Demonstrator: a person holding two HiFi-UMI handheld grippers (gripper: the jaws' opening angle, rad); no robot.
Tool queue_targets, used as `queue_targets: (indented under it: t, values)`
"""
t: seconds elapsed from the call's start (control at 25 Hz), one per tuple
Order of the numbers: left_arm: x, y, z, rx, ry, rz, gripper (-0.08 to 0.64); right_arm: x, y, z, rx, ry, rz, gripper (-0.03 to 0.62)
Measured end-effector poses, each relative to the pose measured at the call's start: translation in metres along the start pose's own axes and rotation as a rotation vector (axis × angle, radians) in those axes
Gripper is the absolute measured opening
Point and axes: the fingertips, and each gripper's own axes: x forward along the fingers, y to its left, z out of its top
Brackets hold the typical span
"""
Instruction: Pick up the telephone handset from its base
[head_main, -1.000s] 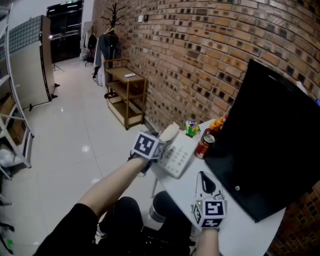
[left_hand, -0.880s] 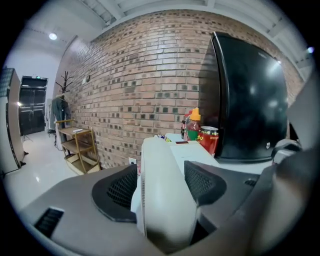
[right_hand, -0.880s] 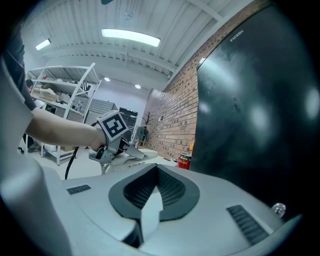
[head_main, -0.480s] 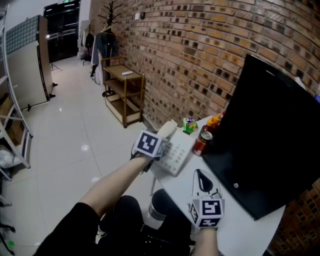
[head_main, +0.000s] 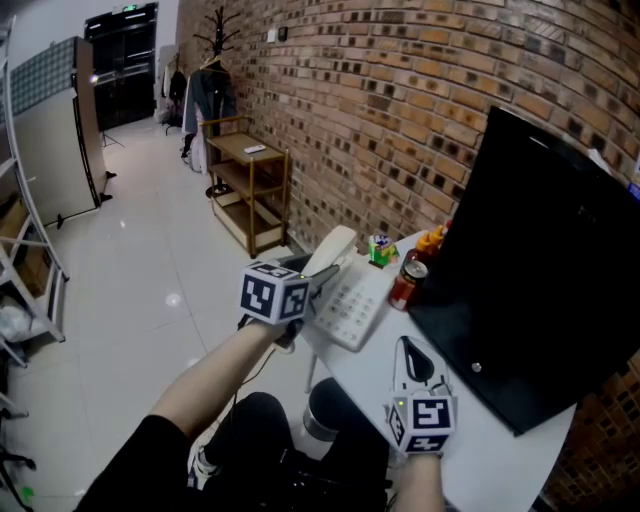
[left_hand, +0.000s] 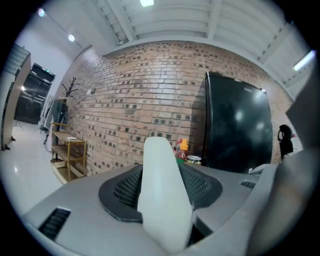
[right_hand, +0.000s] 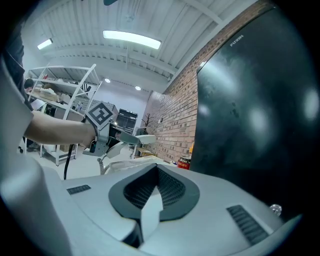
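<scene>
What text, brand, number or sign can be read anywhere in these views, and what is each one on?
"FUXIN", as best it reads: small pale letters near the top edge of the large glossy black cabinet, in the right gripper view.
Too small to read: the green sign above the far dark doorway.
Too blurred to read: the label of the red drink can.
Too small to read: the keypad of the white telephone base.

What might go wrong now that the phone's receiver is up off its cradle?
The left gripper, its jaws closing on the handset, seems to hold that smooth shell near one end, so it may twist or slip. The phone base sits at the table edge; a taut cord might drag it off. The red can beside the base may get knocked.
</scene>
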Motion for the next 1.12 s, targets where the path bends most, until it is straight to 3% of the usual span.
queue_targets:
  t: [0.64, 0.8, 1.12]
  values:
    - [-0.124, -0.013, 0.037, -0.143, -0.441, -0.453, 0.222, -0.025, -0.014, 0.017, 0.027, -0.043, 0.010, 0.009]
    - [-0.146, -0.027, 0.034, -0.145, -0.495, -0.577, 0.222, -0.028, -0.017, 0.016, 0.032, -0.050, 0.009, 0.009]
    - [-0.143, -0.042, 0.031, -0.074, -0.487, -0.592, 0.222, -0.024, -0.016, 0.012, 0.026, -0.053, 0.028, 0.009]
